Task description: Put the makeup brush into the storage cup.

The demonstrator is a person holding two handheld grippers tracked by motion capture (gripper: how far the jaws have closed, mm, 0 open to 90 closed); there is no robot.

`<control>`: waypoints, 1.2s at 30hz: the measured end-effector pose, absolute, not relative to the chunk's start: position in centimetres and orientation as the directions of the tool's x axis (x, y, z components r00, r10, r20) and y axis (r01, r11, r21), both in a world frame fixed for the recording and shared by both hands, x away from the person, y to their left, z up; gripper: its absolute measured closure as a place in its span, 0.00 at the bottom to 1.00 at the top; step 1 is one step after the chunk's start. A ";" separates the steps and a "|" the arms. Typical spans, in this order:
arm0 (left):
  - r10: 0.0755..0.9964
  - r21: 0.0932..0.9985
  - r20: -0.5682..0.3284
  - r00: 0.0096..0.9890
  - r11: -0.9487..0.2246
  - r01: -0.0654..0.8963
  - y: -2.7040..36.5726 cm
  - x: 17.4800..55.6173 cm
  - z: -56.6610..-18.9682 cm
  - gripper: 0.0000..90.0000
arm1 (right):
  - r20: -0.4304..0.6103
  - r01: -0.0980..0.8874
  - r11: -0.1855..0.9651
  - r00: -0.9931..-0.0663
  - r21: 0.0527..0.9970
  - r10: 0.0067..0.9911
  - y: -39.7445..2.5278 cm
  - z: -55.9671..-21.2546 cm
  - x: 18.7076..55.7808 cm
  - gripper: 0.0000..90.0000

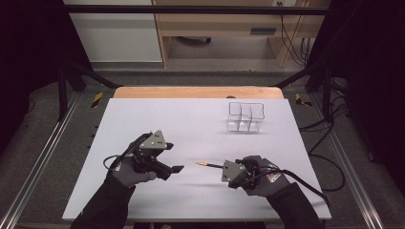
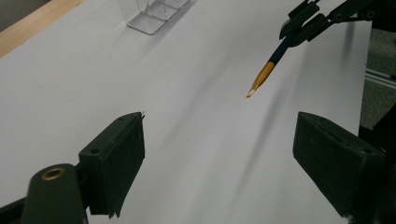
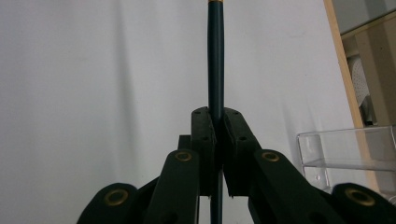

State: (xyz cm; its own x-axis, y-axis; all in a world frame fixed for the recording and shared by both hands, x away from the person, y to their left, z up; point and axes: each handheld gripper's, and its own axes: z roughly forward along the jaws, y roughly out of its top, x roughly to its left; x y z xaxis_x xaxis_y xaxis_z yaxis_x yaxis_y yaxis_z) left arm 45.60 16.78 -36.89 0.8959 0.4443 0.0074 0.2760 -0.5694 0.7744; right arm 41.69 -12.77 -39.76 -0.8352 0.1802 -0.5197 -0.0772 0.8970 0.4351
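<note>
Tongs first. Right gripper is clamped on a dark blue pen; in the right gripper view its jaws pinch the barrel with no gap, the pen running straight out along the jaw axis. In the high view the pen lies nearly level above the table, gold tip toward 9 o'clock, aimed at the other hand. Left gripper stands wide, nothing between its pads; in its own view the pen's gold end hangs at about 1 o'clock from the jaw gap, near but apart from both pads.

Step in hand, as judged: pen is lifted and carried, presented tip-first toward the spread left jaws, so this looks like a hand-over or a regrip between grippers. Destination is likely the clear acrylic organiser, which sits at about 1 o'clock from the right gripper, well apart from both hands, toward the far right of the white tabletop.

Next move calls for: left jaws brought in line with the gold end and shut on it before the right lets go, or else the right hand swings the pen toward the organiser and tips it upright over one compartment. Cannot tell which.

Count:
- grippers: 2
- gloved hands: 2
- pens: 1
- organisers: 1, with several compartments; exact number unclear through the transparent walls.
</note>
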 end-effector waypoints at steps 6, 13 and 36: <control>0.495 0.797 -0.012 0.869 -0.520 0.307 17.7 45.3 -37.8 0.17 | -0.503 -0.048 0.881 -0.835 0.470 0.222 -13.3 -40.1 41.7 0.94; 0.523 0.818 -0.030 0.852 -0.476 0.321 18.1 45.0 -38.8 0.16 | -0.493 -0.038 0.856 -0.831 0.515 0.260 -13.6 -40.2 41.8 0.94; 0.604 0.883 -0.108 0.790 -0.307 0.355 18.3 44.5 -40.8 0.15 | -0.380 0.060 0.699 -0.804 0.712 0.457 -14.8 -40.8 42.1 0.94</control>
